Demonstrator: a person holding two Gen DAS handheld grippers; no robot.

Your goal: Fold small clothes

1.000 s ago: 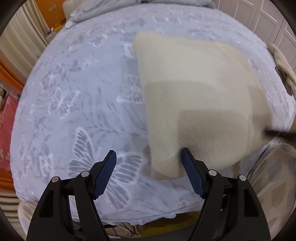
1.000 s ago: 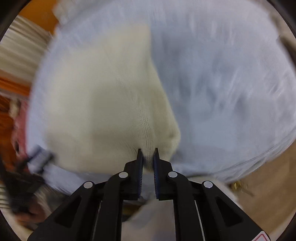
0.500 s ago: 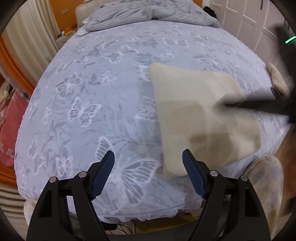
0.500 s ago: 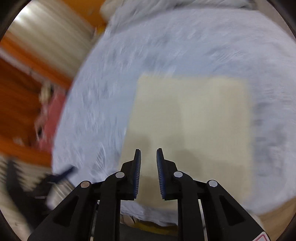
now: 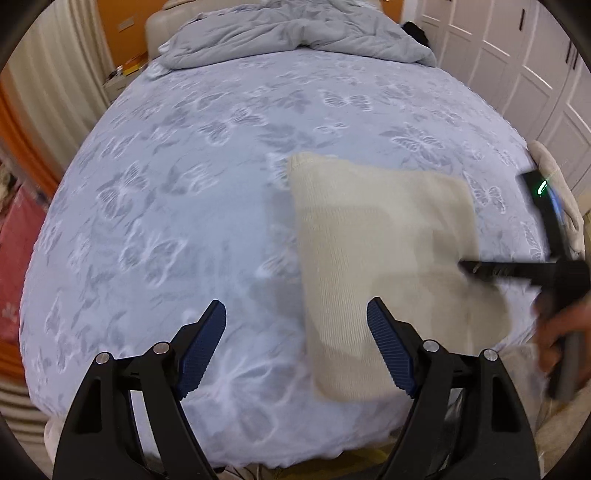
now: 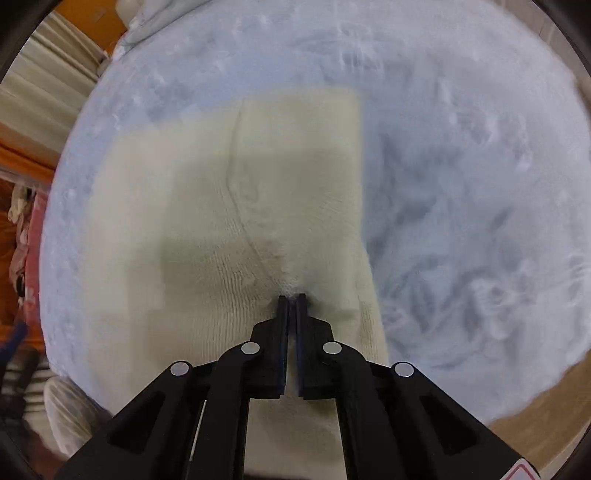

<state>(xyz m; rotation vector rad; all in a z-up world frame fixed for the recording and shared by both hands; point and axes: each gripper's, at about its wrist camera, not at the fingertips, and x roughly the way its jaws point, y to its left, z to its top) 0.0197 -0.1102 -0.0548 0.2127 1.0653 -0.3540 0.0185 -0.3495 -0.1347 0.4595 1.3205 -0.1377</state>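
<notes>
A folded cream knit garment (image 5: 369,240) lies flat on the near right part of the butterfly-print bed (image 5: 166,184). My left gripper (image 5: 295,332) hangs open above the bed at the garment's left edge, with nothing between its fingers. The right gripper (image 5: 465,266) reaches in from the right, low over the garment's near right part, with a person's hand (image 5: 565,332) on its handle. In the right wrist view its jaws are shut (image 6: 291,297), and a small pucker of the cream knit (image 6: 221,184) is pinched at their tips.
A crumpled grey duvet (image 5: 295,33) lies at the far end of the bed. White wardrobe doors (image 5: 517,55) stand at the right. Another beige cloth (image 5: 554,173) hangs off the bed's right edge. Pink fabric (image 5: 14,258) sits beyond the left edge.
The left gripper has risen away from the garment, staying open. The right gripper swung over the garment, came down onto it and shut its jaws on the knit.
</notes>
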